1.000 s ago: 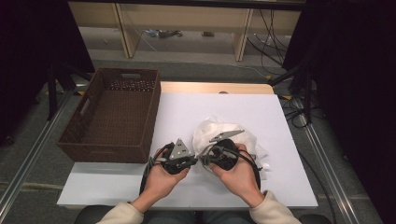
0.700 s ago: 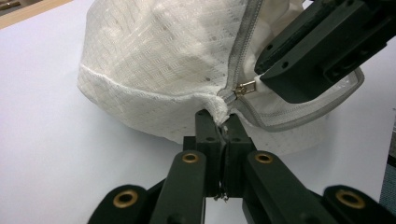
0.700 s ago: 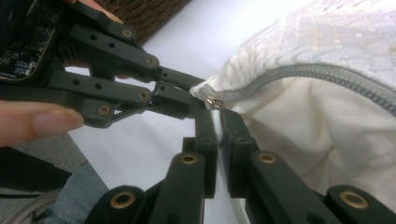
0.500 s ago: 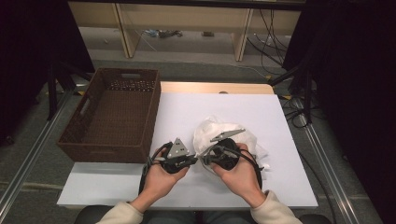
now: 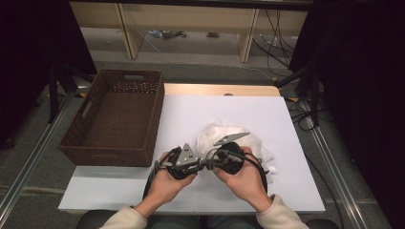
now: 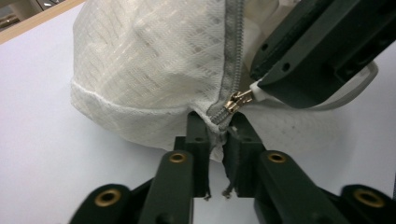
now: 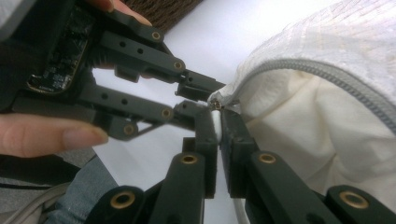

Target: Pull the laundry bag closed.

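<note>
While the left gripper (image 6: 215, 140) has its jaws nearly together on the fabric corner at the end of the zipper (image 6: 232, 60), they have just been opening a little, the cloth lying between them; the pads look to be touching it, though how firmly I cannot tell. Right gripper (image 7: 219, 135): jaws closed, pinching a small white tab that seems tied to the brass zipper pull (image 6: 239, 100), which sits just beside the left jaw tips. Both grippers meet tip to tip at the near corner of the white mesh pouch (image 5: 234, 136), which lies on the white table (image 5: 191, 114) toward its near edge, right of centre. Brown wicker basket (image 5: 119, 119) stands at the table's left edge, well apart. Step in hand, by my reading: anchor one end of the pouch, start the slider along the track. Next move calls for a firm left hold on the corner, then a steady right-hand pull in line with the teeth, not sideways, lest the tab slip.
</note>
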